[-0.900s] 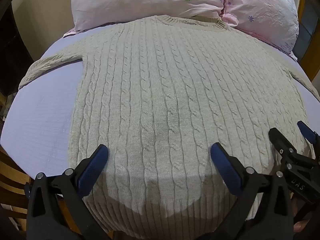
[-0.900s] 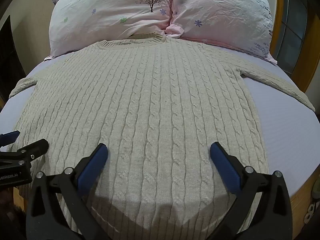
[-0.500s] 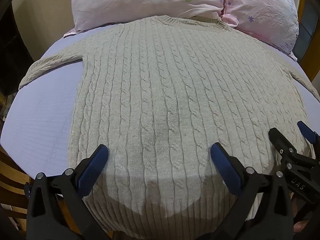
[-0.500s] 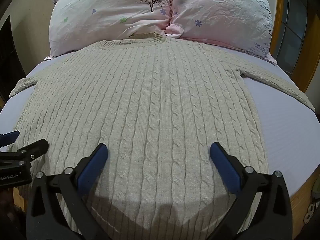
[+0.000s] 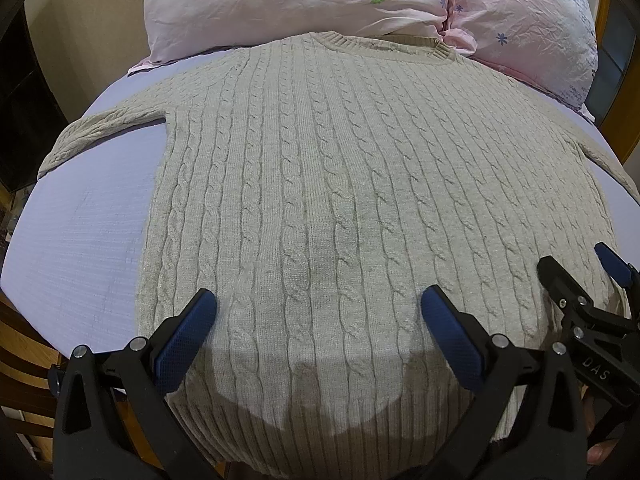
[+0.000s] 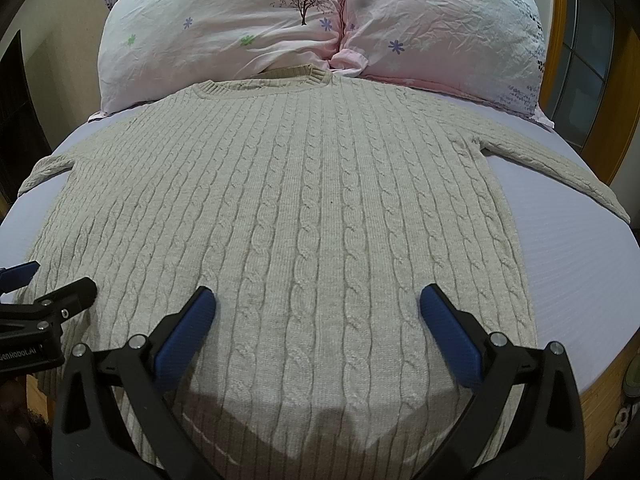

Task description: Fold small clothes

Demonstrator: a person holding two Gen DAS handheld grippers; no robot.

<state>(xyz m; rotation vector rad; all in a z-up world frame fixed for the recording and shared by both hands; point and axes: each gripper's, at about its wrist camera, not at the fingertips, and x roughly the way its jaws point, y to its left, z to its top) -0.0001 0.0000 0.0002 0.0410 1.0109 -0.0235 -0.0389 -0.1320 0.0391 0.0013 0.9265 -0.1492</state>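
Note:
A beige cable-knit sweater [image 5: 340, 184] lies flat and face up on a lavender bed sheet [image 5: 88, 216], collar toward the pillows, both sleeves spread out to the sides. It also fills the right wrist view [image 6: 304, 208]. My left gripper [image 5: 318, 312] is open and empty, above the sweater's lower left part near the hem. My right gripper [image 6: 316, 308] is open and empty, above the lower right part near the hem. Each gripper shows at the edge of the other's view: the right one [image 5: 576, 276], the left one [image 6: 44, 284].
Two pink flowered pillows [image 6: 224, 28] [image 6: 448, 28] lie at the head of the bed, touching the collar. The wooden bed frame [image 6: 604, 396] shows at the near right corner and wooden slats [image 5: 24, 360] at the near left. A dark doorway stands far left.

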